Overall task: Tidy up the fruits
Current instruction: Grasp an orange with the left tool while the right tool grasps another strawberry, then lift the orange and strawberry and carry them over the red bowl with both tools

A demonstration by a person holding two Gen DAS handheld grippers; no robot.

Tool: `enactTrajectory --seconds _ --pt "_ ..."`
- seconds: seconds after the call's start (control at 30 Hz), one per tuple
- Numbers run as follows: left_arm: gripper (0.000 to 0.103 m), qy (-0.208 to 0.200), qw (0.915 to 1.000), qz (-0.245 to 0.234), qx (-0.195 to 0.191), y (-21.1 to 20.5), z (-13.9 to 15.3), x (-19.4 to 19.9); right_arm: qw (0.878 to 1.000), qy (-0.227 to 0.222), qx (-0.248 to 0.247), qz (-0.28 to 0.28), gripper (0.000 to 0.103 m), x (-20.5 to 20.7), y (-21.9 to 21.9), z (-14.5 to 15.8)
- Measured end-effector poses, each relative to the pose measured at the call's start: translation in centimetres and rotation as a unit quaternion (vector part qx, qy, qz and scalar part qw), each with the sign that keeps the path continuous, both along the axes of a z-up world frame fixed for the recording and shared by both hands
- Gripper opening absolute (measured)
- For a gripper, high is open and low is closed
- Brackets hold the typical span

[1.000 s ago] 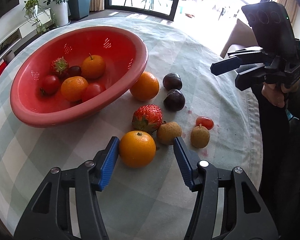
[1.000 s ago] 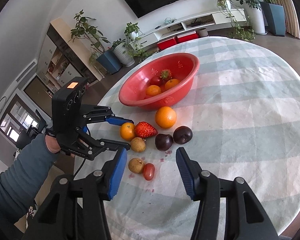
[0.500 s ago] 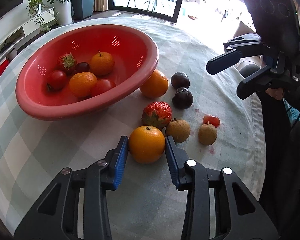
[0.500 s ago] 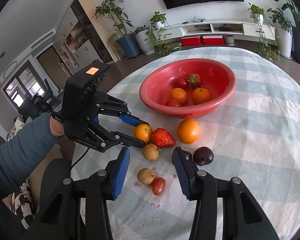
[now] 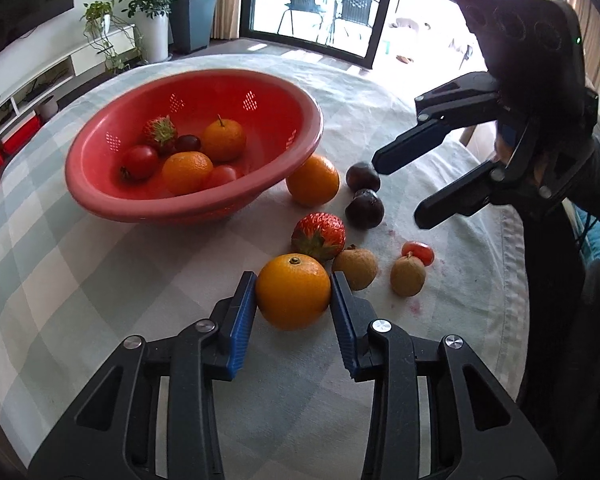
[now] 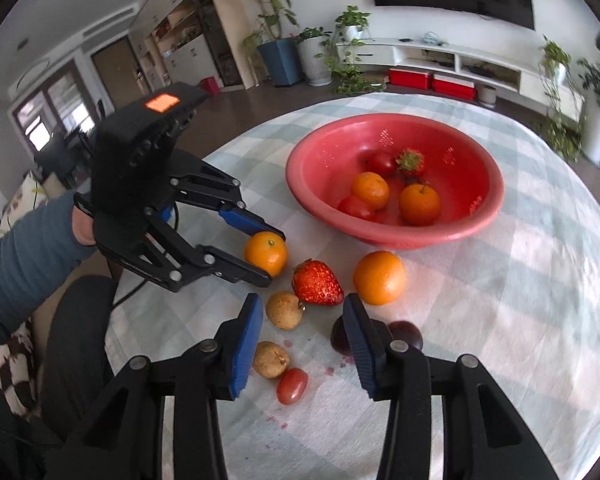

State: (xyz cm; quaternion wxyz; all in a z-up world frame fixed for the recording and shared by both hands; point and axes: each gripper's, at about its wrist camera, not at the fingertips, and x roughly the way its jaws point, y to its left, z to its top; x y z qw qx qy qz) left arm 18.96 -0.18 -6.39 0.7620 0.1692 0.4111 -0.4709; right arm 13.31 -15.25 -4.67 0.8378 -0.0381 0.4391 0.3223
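My left gripper (image 5: 293,292) is shut on an orange (image 5: 293,291) that rests on the checked tablecloth; it also shows in the right wrist view (image 6: 266,253). A red bowl (image 5: 132,204) holds oranges, tomatoes, a strawberry and a dark fruit. My right gripper (image 6: 302,312) is open and empty, above a strawberry (image 6: 316,283) and a brown longan (image 6: 283,310). A second orange (image 6: 379,277), two dark plums (image 5: 364,208), another longan (image 6: 271,359) and a cherry tomato (image 6: 292,386) lie loose on the cloth.
The round table's edge (image 5: 516,280) runs close to the right of the loose fruit. Red juice stains (image 5: 414,308) mark the cloth. Plants and a low white TV shelf (image 6: 480,68) stand beyond the table.
My left gripper has closed from wide open onto the orange. My right gripper has moved forward and lower toward the loose fruit, staying open.
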Motion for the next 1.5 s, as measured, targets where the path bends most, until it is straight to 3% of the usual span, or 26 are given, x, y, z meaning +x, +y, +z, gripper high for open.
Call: enactTrajectory --seconds 0.23,0.43,1.07,1.5 --pt "0.034 -0.006 0.9901 0.101 -0.097 3.1 3.1 -1.7 0.997 -0.026 -0.058 0.054 0.044 1.3 1.9 -0.4" --pt "0.034 -0.001 0.9854 0.134 -0.104 2.9 3.1 -3.0 0.994 -0.028 -0.08 0.073 0.041 2.1 2.8 -0.9" --pt "0.034 0.008 0.982 0.147 -0.119 3.3 1.6 -2.7 0.984 0.003 -0.137 0.111 0.037 4.2 5.0 -2.6" --pt "0.034 0.01 0.9807 0.152 -0.124 3.4 1.5 -2.5 0.969 0.013 -0.202 0.143 0.035 3.9 6.4 -3.4"
